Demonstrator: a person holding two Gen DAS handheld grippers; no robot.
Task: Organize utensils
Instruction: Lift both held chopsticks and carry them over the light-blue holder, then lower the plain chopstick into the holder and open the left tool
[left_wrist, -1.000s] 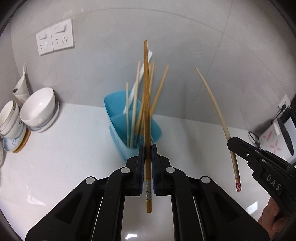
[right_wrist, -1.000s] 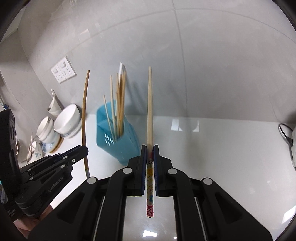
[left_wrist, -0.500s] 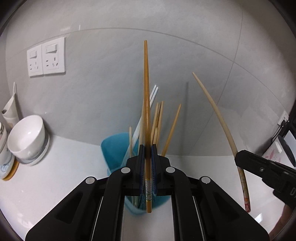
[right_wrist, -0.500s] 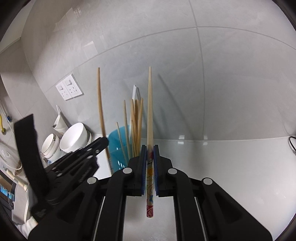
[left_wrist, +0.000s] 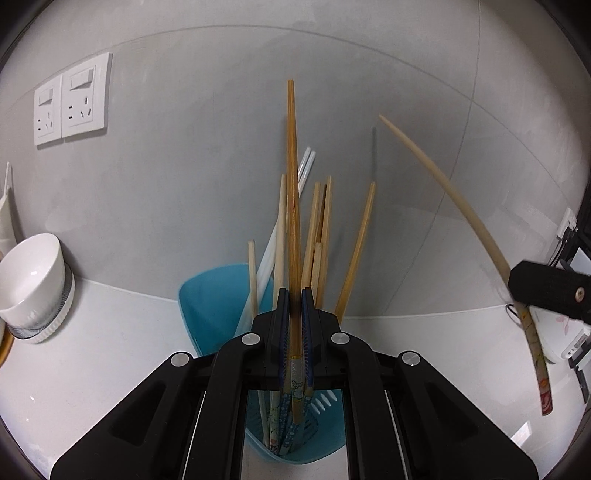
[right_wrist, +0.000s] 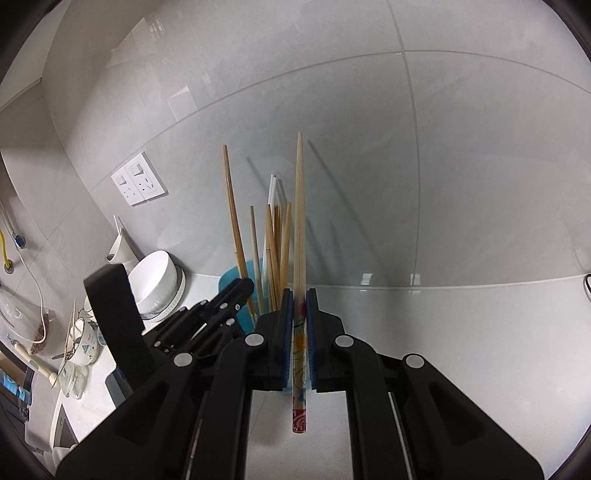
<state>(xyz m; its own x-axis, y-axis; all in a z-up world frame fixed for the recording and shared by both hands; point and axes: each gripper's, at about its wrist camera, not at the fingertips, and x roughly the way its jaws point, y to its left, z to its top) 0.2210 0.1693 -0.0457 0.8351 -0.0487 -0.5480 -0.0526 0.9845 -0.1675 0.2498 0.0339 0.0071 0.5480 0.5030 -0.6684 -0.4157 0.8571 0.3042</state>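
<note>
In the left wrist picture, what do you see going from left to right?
White bowl → wall sockets → blue holder → brown chopstick in the left tongs → pale chopstick → right tongs.

My left gripper (left_wrist: 293, 314) covers the middle of the blue holder (left_wrist: 207, 302), so I can't see where its chopsticks (left_wrist: 317, 236) enter. Left of the holder, the white bowl (left_wrist: 29, 273) is cut off by the edge.
</note>
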